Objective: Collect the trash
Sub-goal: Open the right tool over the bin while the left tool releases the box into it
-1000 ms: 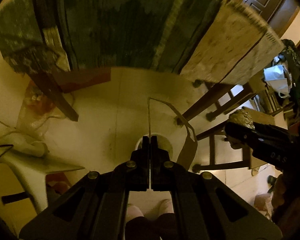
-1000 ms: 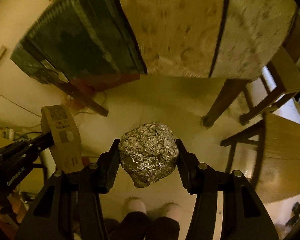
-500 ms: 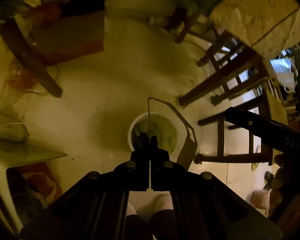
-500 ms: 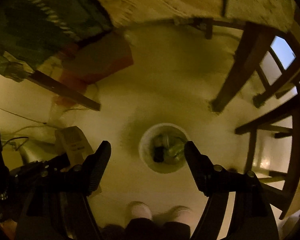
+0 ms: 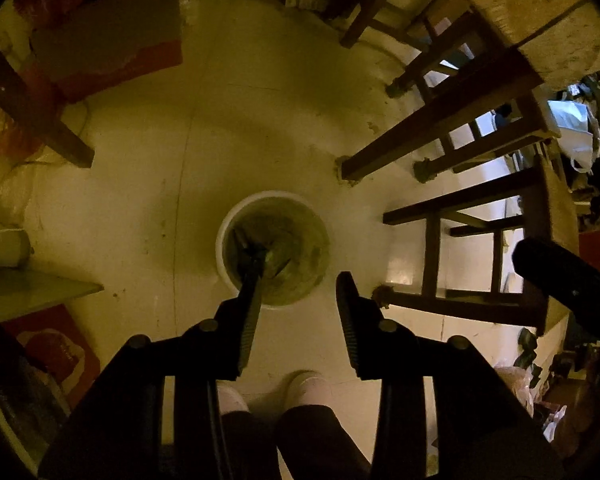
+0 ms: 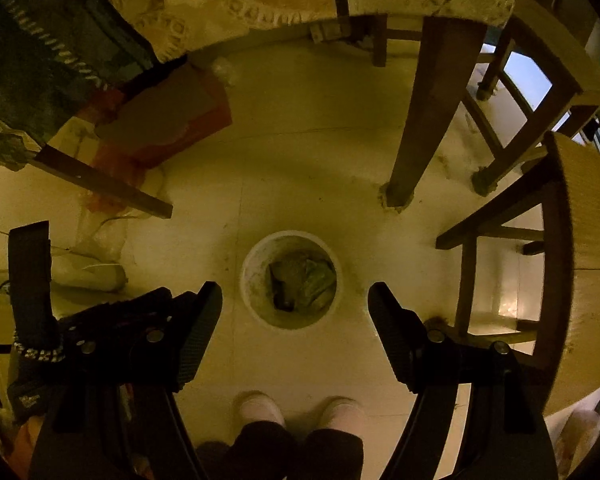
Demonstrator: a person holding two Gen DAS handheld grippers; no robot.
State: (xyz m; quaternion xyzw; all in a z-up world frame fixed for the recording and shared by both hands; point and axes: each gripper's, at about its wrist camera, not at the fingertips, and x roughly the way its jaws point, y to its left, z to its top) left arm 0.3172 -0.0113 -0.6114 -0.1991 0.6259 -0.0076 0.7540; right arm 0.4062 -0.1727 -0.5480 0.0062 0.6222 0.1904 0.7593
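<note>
A white round bin stands on the pale floor straight below both grippers. Crumpled trash lies at the bottom of this bin, and a dark flat piece leans inside it. High above the bin, my left gripper points steeply down; its jaws are opening with nothing between them. My right gripper hangs over the bin as well, open wide and empty. The trash is dim, so I cannot tell its pieces apart.
Dark wooden table legs and chairs crowd the right side. A red-edged board and plastic bags lie under the table at left. The person's white shoes stand just short of the bin.
Both grippers sank from table height toward the bin. The right one opened and its foil ball is gone. The left one, shut on a flat carton before, has just opened without it.
</note>
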